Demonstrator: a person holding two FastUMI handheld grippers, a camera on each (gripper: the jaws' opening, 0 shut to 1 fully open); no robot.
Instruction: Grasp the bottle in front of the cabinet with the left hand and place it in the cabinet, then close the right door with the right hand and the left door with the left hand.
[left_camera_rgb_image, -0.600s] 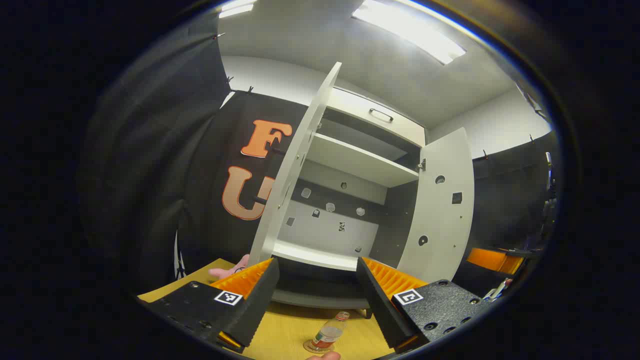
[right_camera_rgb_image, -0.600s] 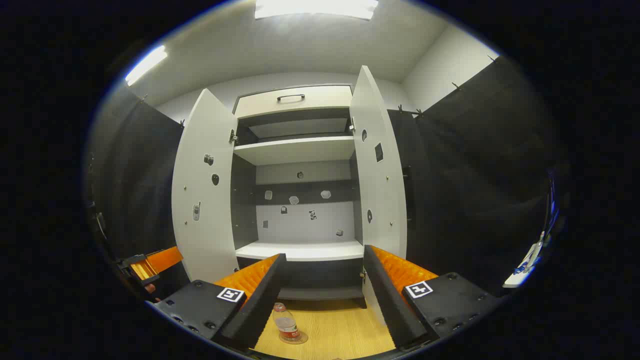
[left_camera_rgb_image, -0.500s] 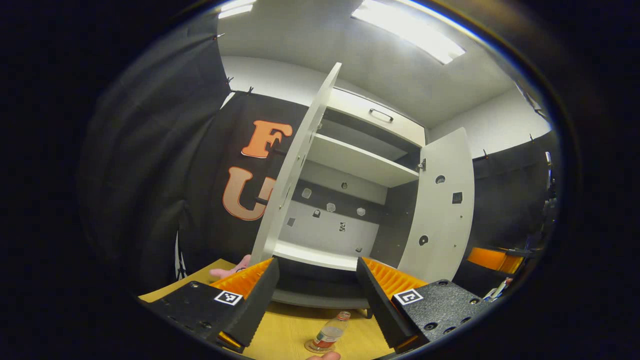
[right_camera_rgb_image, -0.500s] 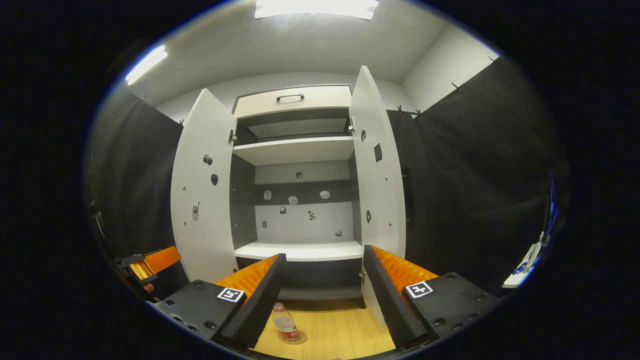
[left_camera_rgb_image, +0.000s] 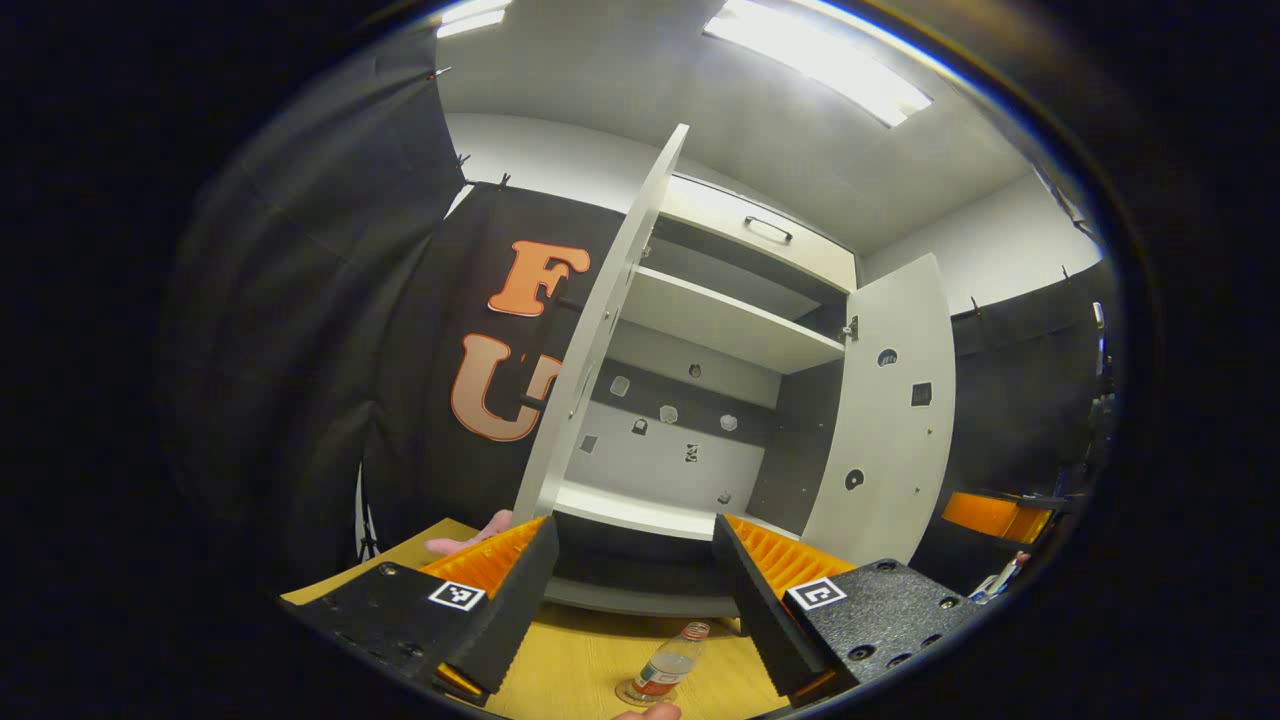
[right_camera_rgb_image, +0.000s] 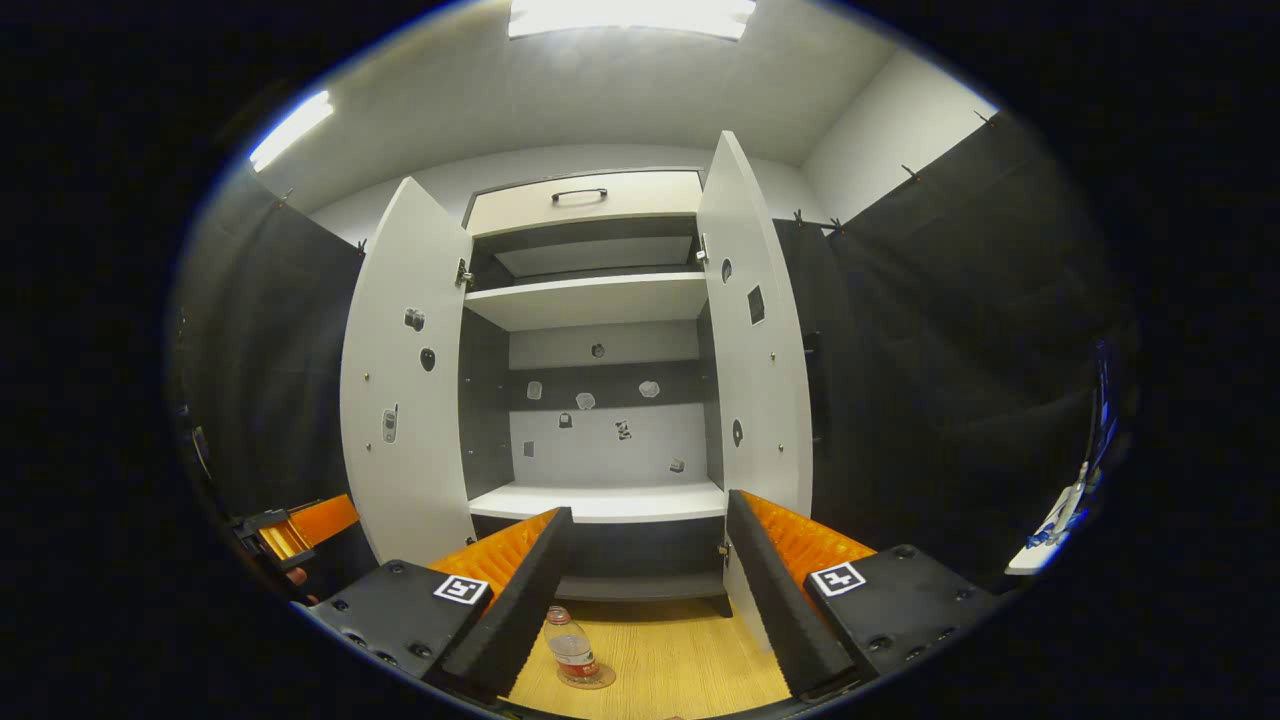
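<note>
A black-draped booth under ceiling strip lights holds a pale yellow wooden floor surface (right_camera_rgb_image: 670, 660) and, at its back, one tall white cabinet with dark inner walls (right_camera_rgb_image: 600, 390). Its two doors stand open: the left white door (right_camera_rgb_image: 405, 390) and the right white door (right_camera_rgb_image: 755, 350) both swing outward, baring two white shelves and a drawer with a handle on top.

One small clear plastic bottle with a red label and red cap (left_camera_rgb_image: 668, 668) stands upright on the wood, in front of the cabinet's base, its long axis vertical. It lies below and ahead of the left black-and-orange two-finger gripper (left_camera_rgb_image: 635, 600), between the lines of its fingers, so I judge a downward, forward reach is what the grasp needs. That gripper is spread wide and empty. The right black-and-orange gripper (right_camera_rgb_image: 648, 590) is likewise wide and empty; in its view the bottle (right_camera_rgb_image: 572, 652) sits just beside its left finger.
</note>
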